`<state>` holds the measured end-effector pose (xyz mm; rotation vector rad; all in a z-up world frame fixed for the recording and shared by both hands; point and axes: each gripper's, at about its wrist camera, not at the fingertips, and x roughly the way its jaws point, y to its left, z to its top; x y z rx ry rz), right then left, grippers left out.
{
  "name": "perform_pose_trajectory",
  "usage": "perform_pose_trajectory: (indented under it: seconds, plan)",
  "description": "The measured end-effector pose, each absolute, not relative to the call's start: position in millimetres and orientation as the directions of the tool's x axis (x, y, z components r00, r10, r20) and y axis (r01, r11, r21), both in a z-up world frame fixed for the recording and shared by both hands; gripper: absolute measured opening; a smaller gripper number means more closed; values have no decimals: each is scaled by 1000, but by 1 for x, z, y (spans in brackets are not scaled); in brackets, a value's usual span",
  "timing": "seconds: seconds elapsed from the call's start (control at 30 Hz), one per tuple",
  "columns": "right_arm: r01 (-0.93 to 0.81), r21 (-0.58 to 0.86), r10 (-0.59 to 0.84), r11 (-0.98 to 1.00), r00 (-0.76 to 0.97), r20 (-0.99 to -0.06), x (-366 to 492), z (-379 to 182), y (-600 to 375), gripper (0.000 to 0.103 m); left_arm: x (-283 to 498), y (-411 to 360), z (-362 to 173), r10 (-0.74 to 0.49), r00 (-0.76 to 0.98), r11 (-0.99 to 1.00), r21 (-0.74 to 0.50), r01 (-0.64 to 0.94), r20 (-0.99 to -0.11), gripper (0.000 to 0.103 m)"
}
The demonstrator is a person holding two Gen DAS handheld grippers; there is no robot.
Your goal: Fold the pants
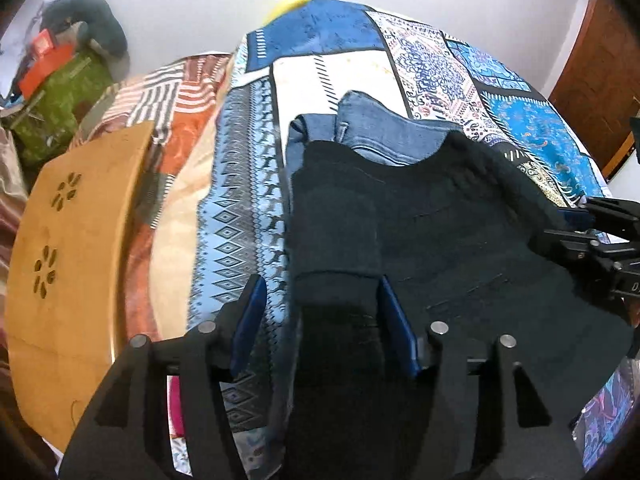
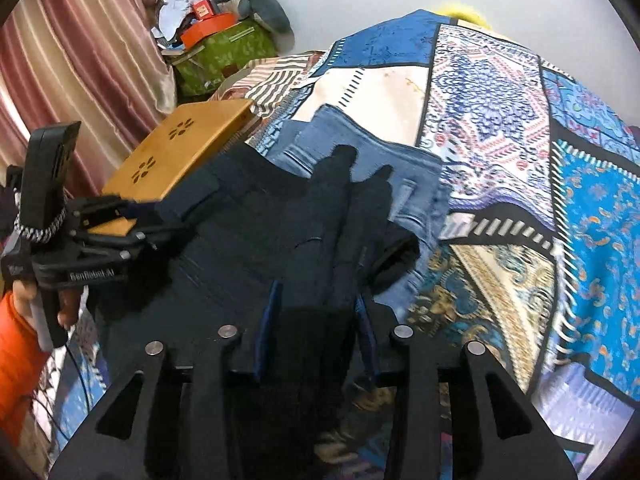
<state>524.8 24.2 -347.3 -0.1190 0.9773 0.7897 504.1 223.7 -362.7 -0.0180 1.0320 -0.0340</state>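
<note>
- Dark pants (image 1: pixel 420 216) are lying on a patterned blue bedspread (image 1: pixel 248 200), spread across the near middle of the bed.
- Blue jeans (image 1: pixel 380 128) are lying folded just beyond them, far side; the dark pants are overlapping the jeans' near edge.
- Left gripper (image 1: pixel 320 304) is standing with jaws partly apart over the left near edge of the dark pants; a dark fold is sitting between the blue pads, left pad (image 1: pixel 250 320) clear of the cloth, right pad close against it.
- Right gripper (image 2: pixel 316 304) is sitting narrower, a bunched dark fold between its pads; can't tell if the pads are pressing.
- In the right wrist view a hand (image 2: pixel 36 300) with an orange sleeve (image 2: pixel 16 360) is gripping the left tool's handle.
- Wooden board (image 1: pixel 72 240) with flower cut-outs is lying left of the bed.
- Green box (image 2: pixel 224 56) with an orange lid is sitting far left near a pink curtain (image 2: pixel 72 60).
</note>
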Motion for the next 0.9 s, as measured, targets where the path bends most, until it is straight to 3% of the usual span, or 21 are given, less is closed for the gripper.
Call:
perform_pose_trajectory:
  seconds: [0.33,0.53,0.9]
  plan:
    - [-640,128,464,757,390,-795,497,-319,-24,39,466,231,-339,95,502,995,92,-32,-859,59]
    - [-639,133,501,757,439,-746,465,-268,-42,39,421,217,-295,122,531,992,122,-36,-838,59]
    - [-662,100,610,743,606,-510,359,-143,-67,39,292,154,-128,68,817,997,56,-44,-573,59]
